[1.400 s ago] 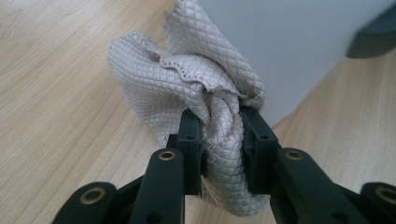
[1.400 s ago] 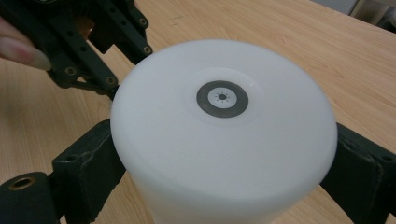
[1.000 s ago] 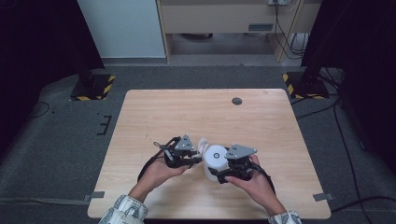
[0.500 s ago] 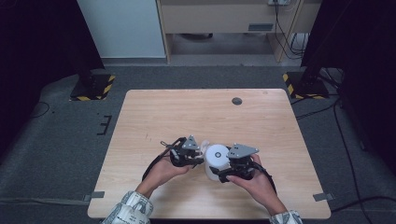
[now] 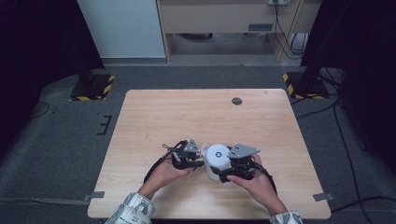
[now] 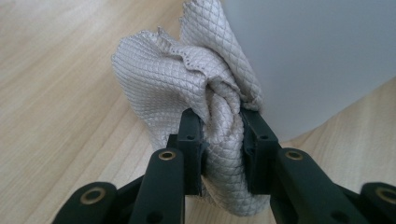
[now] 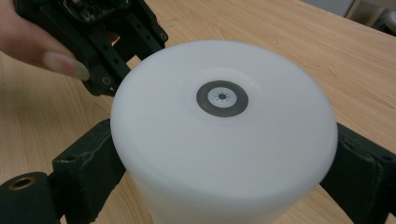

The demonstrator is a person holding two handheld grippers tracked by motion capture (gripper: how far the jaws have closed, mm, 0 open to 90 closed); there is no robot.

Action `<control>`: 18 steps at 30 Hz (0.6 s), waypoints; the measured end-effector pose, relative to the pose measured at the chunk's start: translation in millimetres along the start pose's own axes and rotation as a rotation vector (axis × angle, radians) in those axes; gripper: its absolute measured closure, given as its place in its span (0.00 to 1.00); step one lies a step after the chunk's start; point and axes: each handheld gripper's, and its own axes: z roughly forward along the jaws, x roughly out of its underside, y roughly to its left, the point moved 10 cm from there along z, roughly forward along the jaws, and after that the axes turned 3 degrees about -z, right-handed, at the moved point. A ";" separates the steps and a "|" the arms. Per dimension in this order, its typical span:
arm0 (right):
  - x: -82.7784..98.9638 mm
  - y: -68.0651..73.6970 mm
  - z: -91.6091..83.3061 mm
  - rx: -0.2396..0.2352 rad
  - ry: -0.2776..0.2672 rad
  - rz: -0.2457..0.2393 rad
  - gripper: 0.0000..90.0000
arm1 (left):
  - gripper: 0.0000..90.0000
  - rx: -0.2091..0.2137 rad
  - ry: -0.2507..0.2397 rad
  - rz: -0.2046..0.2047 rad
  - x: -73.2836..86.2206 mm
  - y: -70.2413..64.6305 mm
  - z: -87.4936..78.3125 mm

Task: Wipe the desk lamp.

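High view: two hand-held claws meet low and centre on the wooden worktop (image 5: 196, 116). The left claw (image 5: 200, 157) sits just left of a white cylinder (image 5: 218, 156), which stands upright on the worktop slightly below the frame's middle; the right claw (image 5: 219, 173) reaches it from the lower right. A small dark round disc (image 5: 236, 101) lies on the worktop well apart, toward the upper right.

Left claw view: the two black jaws are clamped on a bunched grey cloth (image 6: 187, 79) with a quilted diamond weave. The cloth bulges above and below the jaws and rests against the pale wall of the cylinder (image 6: 317, 56), which occupies the upper right of the frame.

Right claw view: the jaws stand wide, one at each side of the cylinder (image 7: 224, 140), at lower left and lower right of the frame, pressed to its wall. The cylinder's flat top carries a small grey ring with a dark centre dot (image 7: 222, 98). The other claw (image 7: 107, 42) and a fingertip (image 7: 56, 58) appear at upper left, close beside the cylinder's rim.
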 end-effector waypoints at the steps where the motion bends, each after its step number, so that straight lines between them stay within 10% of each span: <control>1: 0.0 0.8 -0.1 -0.004 0.000 -0.001 0.10 | 0.79 -0.001 -0.009 0.001 -3.2 0.1 -3.5; 9: -0.8 10.8 0.2 -0.036 -0.005 -0.016 0.10 | 0.79 -0.008 -0.054 -0.003 -21.6 6.5 -14.9; 18: -0.8 14.7 0.5 -0.047 -0.009 -0.035 0.10 | 0.80 0.019 0.007 0.012 -9.2 8.1 -1.1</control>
